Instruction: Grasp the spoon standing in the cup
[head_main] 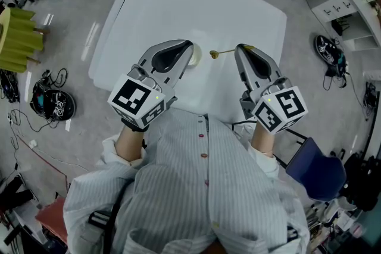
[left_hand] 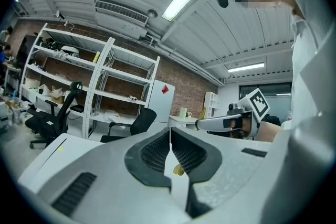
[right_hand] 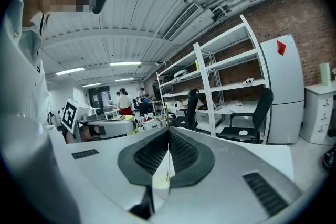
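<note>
Now, spoon (head_main: 221,53) beside cup (head_main: 196,56), in right tongs (head_main: 243,48), left tongs (head_main: 190,46) pinching cup

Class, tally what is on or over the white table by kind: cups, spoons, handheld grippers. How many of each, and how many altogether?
cup: 1
spoon: 1
grippers: 2 (left gripper, right gripper)
Total: 4

One table (head_main: 178,3), one cup (head_main: 196,57), one spoon (head_main: 221,53), two grippers (head_main: 188,45) (head_main: 240,49).
</note>
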Demonstrator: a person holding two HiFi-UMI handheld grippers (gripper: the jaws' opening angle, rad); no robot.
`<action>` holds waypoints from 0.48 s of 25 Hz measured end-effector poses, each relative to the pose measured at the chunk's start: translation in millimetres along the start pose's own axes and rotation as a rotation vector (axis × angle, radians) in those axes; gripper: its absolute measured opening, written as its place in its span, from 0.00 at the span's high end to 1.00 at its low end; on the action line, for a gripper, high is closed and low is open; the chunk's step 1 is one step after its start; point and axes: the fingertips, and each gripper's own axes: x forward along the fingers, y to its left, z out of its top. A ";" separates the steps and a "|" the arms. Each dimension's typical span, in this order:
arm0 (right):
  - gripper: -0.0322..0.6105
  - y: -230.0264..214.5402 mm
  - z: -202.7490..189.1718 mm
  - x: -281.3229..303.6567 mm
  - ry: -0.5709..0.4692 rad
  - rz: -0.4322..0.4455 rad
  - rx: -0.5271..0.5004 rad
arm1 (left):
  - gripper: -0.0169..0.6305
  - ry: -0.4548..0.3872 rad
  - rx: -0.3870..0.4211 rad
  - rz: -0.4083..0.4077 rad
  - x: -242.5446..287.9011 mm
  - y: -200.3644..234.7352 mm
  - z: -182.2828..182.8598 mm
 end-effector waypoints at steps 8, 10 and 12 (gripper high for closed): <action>0.93 -4.4 -1.7 4.1 0.023 0.008 0.005 | 0.95 0.035 0.009 -0.030 5.8 0.6 -3.4; 0.93 -6.4 -1.9 2.9 0.025 0.008 0.006 | 0.95 0.046 0.006 -0.043 9.2 -0.7 -5.9; 0.93 -7.1 -3.7 2.7 0.029 0.010 0.010 | 0.95 0.053 0.004 -0.059 11.5 -1.9 -7.6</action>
